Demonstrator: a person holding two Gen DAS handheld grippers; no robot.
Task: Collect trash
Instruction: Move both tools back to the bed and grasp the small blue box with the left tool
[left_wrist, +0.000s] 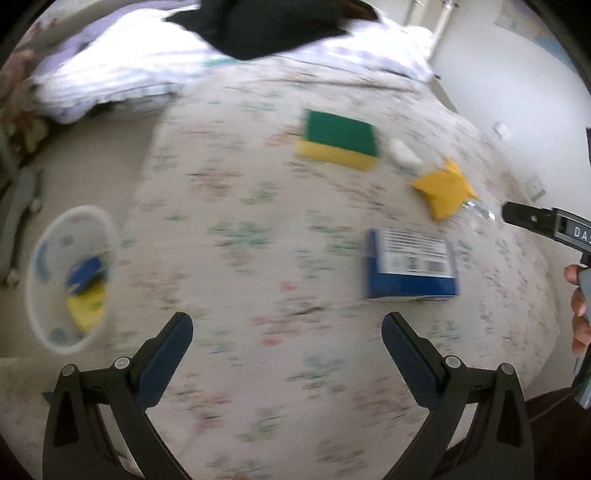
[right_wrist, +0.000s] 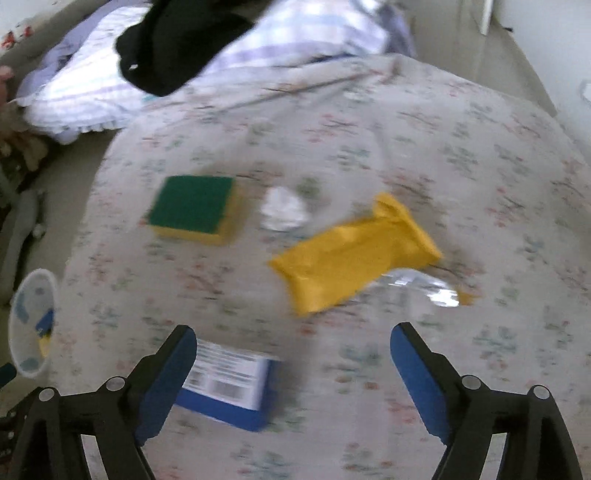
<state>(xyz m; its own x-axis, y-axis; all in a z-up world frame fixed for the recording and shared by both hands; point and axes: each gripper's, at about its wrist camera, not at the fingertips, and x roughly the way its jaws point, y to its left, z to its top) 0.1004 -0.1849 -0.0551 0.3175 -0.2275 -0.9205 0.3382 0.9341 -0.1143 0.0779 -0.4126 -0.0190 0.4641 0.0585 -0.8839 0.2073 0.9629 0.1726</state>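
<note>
On the floral bedspread (left_wrist: 240, 240) lie a green-and-yellow sponge (left_wrist: 338, 140), a white crumpled scrap (left_wrist: 404, 152), a yellow wrapper (left_wrist: 445, 188), clear crinkled plastic (right_wrist: 424, 286) and a blue box with a barcode label (left_wrist: 410, 264). My left gripper (left_wrist: 287, 332) is open and empty above the bedspread, left of the box. My right gripper (right_wrist: 293, 349) is open and empty, hovering just short of the yellow wrapper (right_wrist: 354, 254), with the blue box (right_wrist: 229, 384) by its left finger. A white bin (left_wrist: 70, 277) on the floor holds blue and yellow trash.
A striped pillow (left_wrist: 122, 70) with a black garment (left_wrist: 266, 26) on it lies at the bed's far end. The floor (left_wrist: 92, 158) runs along the bed's left side. The right gripper's body (left_wrist: 546, 221) shows at the right edge. A white wall (left_wrist: 509, 66) stands far right.
</note>
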